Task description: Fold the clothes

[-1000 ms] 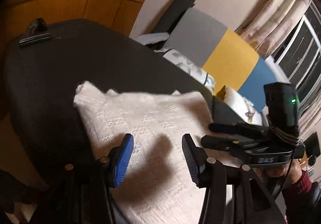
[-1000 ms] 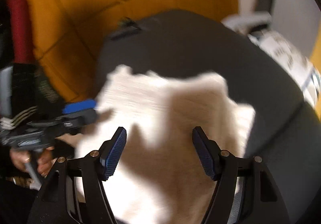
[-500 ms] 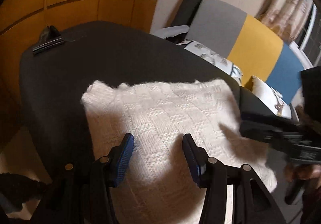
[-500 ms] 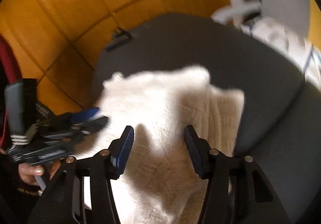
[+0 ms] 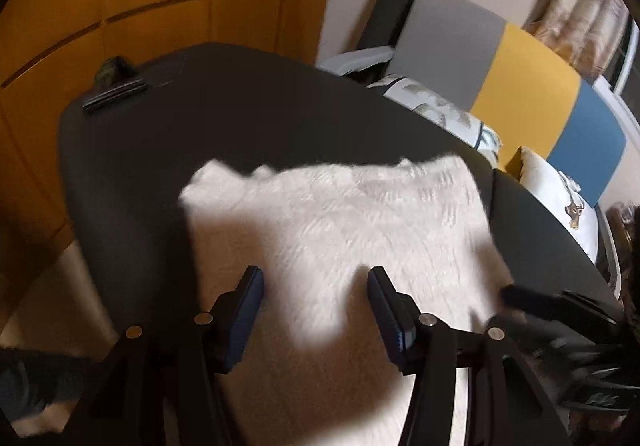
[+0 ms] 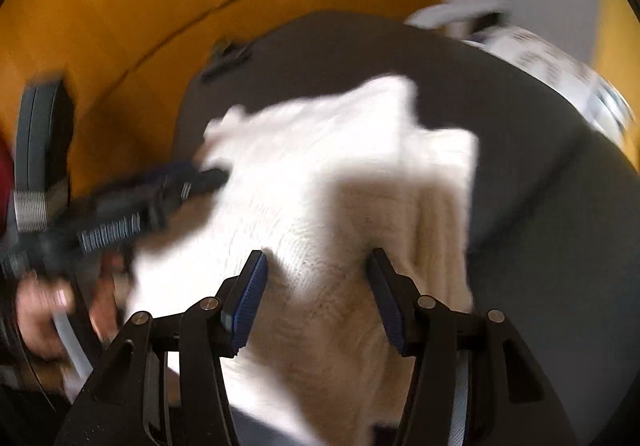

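Cream knitted sweater (image 5: pixel 340 230), folded into a rough rectangle, spread across the dark grey desk (image 5: pixel 224 118) and filling the lower centre of both wrist views. Left tongs (image 5: pixel 316 306) poised over the sweater's near part, jaws apart and opening wider, blue pads (image 5: pixel 248 306) clear of the knit with nothing pinched between them. Right tongs (image 6: pixel 316 294) likewise above the cloth at lower centre of their own view, jaws released, knit showing in the gap but no pad pressing on it. Seen from the right wrist, left tongs (image 6: pixel 200 178) blurred at middle left by the sweater's left edge, a hand (image 6: pixel 40 306) gripping the handle below. Seen from the left wrist, right tongs (image 5: pixel 532 296) dark and blurred at lower right, beside the sweater's right edge. Small black clip (image 5: pixel 116 90) at the desk's far corner, upper left. Orange wood panelling (image 5: pixel 120 6) behind; grey, yellow and blue sofa (image 5: pixel 520 70) with patterned cushions (image 5: pixel 440 110) at upper right, curtains (image 5: pixel 580 30) beyond.
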A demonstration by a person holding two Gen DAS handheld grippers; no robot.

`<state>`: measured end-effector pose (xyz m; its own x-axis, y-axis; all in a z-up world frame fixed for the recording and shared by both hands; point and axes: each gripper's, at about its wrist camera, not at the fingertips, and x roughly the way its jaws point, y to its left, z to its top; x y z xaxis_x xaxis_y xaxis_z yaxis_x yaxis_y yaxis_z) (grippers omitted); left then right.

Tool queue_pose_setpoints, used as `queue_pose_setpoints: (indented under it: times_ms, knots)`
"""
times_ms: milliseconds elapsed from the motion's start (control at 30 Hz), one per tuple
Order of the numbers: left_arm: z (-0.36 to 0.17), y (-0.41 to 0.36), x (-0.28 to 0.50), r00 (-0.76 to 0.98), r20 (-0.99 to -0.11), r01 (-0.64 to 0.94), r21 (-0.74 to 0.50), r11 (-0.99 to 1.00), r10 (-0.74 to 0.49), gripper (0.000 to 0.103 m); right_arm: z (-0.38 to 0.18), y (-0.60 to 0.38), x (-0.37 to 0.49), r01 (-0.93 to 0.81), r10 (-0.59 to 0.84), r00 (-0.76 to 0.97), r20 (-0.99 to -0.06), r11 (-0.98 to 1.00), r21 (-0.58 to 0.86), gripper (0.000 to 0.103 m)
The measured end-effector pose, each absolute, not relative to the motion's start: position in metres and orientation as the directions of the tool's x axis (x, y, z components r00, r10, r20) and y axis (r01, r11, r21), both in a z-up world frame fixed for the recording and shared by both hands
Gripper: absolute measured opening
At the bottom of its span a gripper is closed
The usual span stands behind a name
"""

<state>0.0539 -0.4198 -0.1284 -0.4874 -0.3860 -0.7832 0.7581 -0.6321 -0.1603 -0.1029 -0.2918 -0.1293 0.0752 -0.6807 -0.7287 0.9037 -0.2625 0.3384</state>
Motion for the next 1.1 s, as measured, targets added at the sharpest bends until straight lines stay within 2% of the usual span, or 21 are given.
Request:
queue_pose_setpoints:
  times_ms: [100, 200, 333, 533, 700, 767, 867, 967, 1100]
  knots:
    - [-0.102, -0.405, 0.077, -0.482, -0.75, 0.766, -0.109, -0.633, -0.453, 0.055, -0.095, -0.27, -0.082, 0.871, -0.764, -0.027, -0.645, -0.334, 0.359, 0.086]
    - [-0.085, -0.391, 0.102, -0.483, -0.731, 0.778, -0.107, -0.619, -0.481, 0.055, -0.07, -0.259, -0.056, 0.845, -0.806, -0.09, -0.585, -0.372, 0.383, 0.091]
    - [-0.061, -0.361, 0.137, -0.479, -0.64, 0.809, -0.056, -0.585, -0.601, 0.055, -0.057, -0.254, -0.026, 0.827, -0.808, -0.117, -0.577, -0.401, 0.394, 0.103]
    - [-0.04, -0.329, 0.149, -0.431, -0.575, 0.819, 0.073, -0.569, -0.695, 0.054, -0.064, -0.253, 0.001, 0.821, -0.757, -0.237, -0.608, -0.491, 0.292, 0.103]
    - [-0.023, -0.325, 0.159, -0.51, -0.55, 0.789, 0.005, -0.614, -0.661, 0.05, -0.046, -0.248, 0.004, 0.811, -0.735, -0.328, -0.593, -0.541, 0.223, 0.103]
    - [-0.019, -0.328, 0.162, -0.533, -0.557, 0.778, -0.028, -0.627, -0.636, 0.042, -0.043, -0.246, 0.006, 0.821, -0.746, -0.318, -0.585, -0.525, 0.223, 0.103]
    - [-0.017, -0.33, 0.169, -0.554, -0.55, 0.778, -0.073, -0.624, -0.626, 0.042, -0.046, -0.245, 0.01, 0.839, -0.763, -0.274, -0.586, -0.487, 0.241, 0.103]
    - [-0.02, -0.332, 0.168, -0.542, -0.555, 0.784, -0.063, -0.618, -0.631, 0.039, -0.05, -0.246, 0.015, 0.849, -0.759, -0.259, -0.598, -0.474, 0.233, 0.103]
    - [-0.031, -0.343, 0.169, -0.535, -0.605, 0.788, -0.104, -0.607, -0.59, 0.039, -0.057, -0.251, 0.018, 0.855, -0.752, -0.239, -0.614, -0.463, 0.233, 0.103]
